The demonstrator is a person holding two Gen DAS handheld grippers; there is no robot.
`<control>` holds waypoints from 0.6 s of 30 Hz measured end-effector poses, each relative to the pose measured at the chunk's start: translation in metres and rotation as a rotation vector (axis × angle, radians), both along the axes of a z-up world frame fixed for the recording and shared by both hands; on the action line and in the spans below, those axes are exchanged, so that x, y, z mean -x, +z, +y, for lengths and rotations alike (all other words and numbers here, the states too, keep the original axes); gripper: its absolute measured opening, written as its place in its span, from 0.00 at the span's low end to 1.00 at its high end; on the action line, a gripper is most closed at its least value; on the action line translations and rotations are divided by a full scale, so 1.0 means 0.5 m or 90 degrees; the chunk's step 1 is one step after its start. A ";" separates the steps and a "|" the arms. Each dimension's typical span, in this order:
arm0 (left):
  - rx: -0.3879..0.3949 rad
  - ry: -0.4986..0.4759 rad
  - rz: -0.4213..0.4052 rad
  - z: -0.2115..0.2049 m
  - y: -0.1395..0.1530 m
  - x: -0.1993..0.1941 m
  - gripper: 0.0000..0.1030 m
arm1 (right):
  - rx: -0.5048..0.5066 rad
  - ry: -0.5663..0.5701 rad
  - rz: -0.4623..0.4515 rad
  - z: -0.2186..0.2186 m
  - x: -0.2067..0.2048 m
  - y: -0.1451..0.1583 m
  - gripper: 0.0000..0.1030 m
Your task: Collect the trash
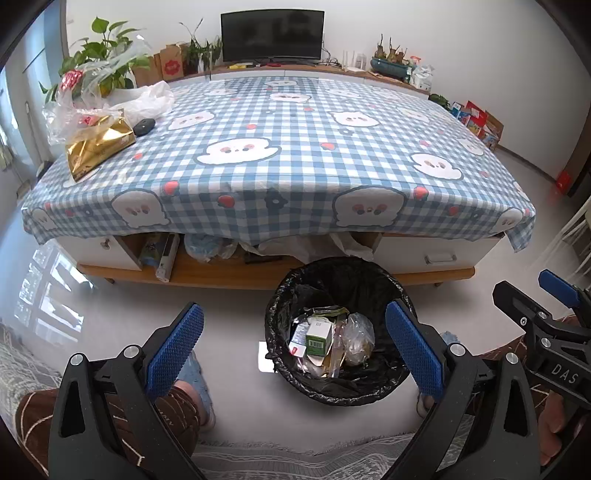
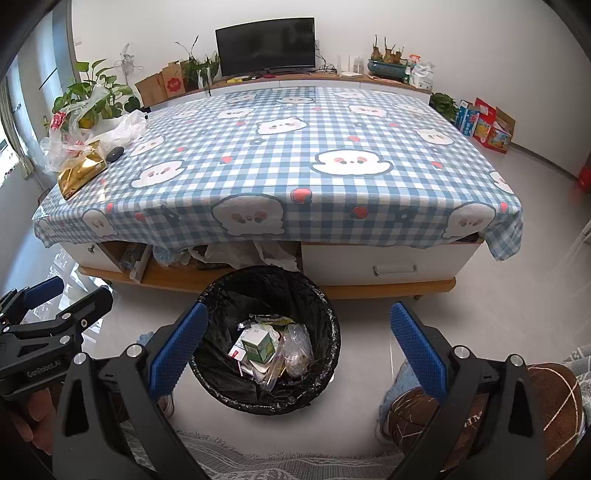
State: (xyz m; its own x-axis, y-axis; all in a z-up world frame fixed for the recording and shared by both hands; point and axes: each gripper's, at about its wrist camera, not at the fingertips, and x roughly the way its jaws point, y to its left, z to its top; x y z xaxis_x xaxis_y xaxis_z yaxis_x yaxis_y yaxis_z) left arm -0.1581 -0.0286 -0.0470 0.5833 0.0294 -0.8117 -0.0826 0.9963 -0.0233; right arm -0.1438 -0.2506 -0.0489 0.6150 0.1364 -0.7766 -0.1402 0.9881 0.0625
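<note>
On floor at 6 o'clock of table (image 1: pixel 295 155), trash bin (image 1: pixel 280 314) holds our trash (image 1: pixel 325 339); left gripper (image 1: pixel 295 347) and right gripper (image 2: pixel 295 343) spread wide, empty; gold bag (image 1: pixel 96 147) at 10 o'clock.

- A low bench (image 1: pixel 436 254) with white drawers stands under a blue checked tablecloth (image 1: pixel 295 147) printed with white cartoon faces.
- A dark television (image 1: pixel 272 35) sits on the cabinet against the far wall.
- Leafy potted plants (image 1: pixel 99 51) stand at the far left.
- A blue planter (image 1: pixel 391 66) is on the cabinet's right end.
- Colourful boxes (image 1: pixel 480 122) lie on the floor at the right.
- A black computer mouse (image 1: pixel 144 126) rests on the cloth.
</note>
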 end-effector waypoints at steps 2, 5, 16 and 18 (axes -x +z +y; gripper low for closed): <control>0.000 0.000 0.000 0.002 0.001 0.001 0.94 | 0.000 0.000 0.001 0.000 0.000 -0.001 0.92; -0.001 0.000 0.000 0.002 0.001 0.001 0.94 | 0.001 0.000 0.001 0.000 0.000 0.000 0.92; 0.000 -0.001 0.001 0.003 0.000 0.001 0.94 | 0.001 -0.001 0.002 -0.003 -0.001 -0.003 0.92; 0.002 -0.002 -0.001 0.004 0.002 0.001 0.94 | 0.001 -0.001 0.003 -0.003 -0.001 -0.004 0.92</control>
State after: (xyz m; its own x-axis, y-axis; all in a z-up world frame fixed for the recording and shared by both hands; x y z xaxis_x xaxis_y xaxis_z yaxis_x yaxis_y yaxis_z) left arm -0.1584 -0.0266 -0.0462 0.5840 0.0259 -0.8113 -0.0801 0.9965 -0.0258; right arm -0.1435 -0.2520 -0.0507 0.6122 0.1342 -0.7793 -0.1385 0.9884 0.0614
